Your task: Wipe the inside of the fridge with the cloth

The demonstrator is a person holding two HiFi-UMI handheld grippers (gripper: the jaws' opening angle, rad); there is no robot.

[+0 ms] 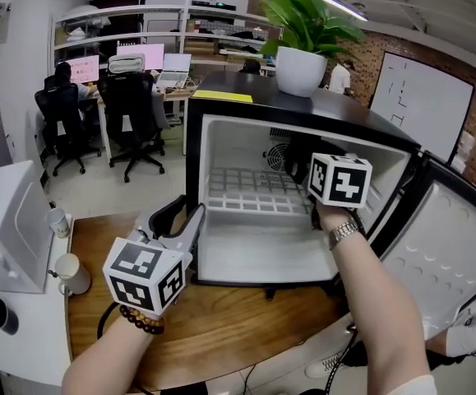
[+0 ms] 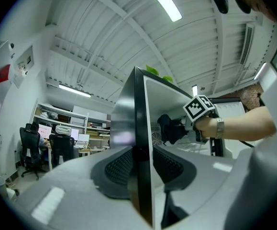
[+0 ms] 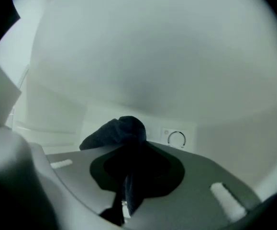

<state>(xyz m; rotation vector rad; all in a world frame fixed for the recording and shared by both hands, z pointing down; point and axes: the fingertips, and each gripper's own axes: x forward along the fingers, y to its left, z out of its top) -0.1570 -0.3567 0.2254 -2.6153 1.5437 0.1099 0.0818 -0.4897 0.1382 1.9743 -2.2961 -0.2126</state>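
The right gripper [image 3: 127, 186] is clenched on the crumpled dark blue cloth [image 3: 121, 128], holding it near a white inner wall [image 3: 143, 56] of the small black fridge [image 1: 195, 171]. The left gripper [image 2: 143, 176] clamps the fridge's left front edge. Wiping seems in hand; the next move calls for pressing the cloth flat and sweeping.

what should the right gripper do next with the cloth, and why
Probably press the cloth forward onto the white inner wall beside the dial and start a stroke: the right gripper is shut on the cloth inside the fridge, and the left gripper clamps the fridge's side edge, steadying it.
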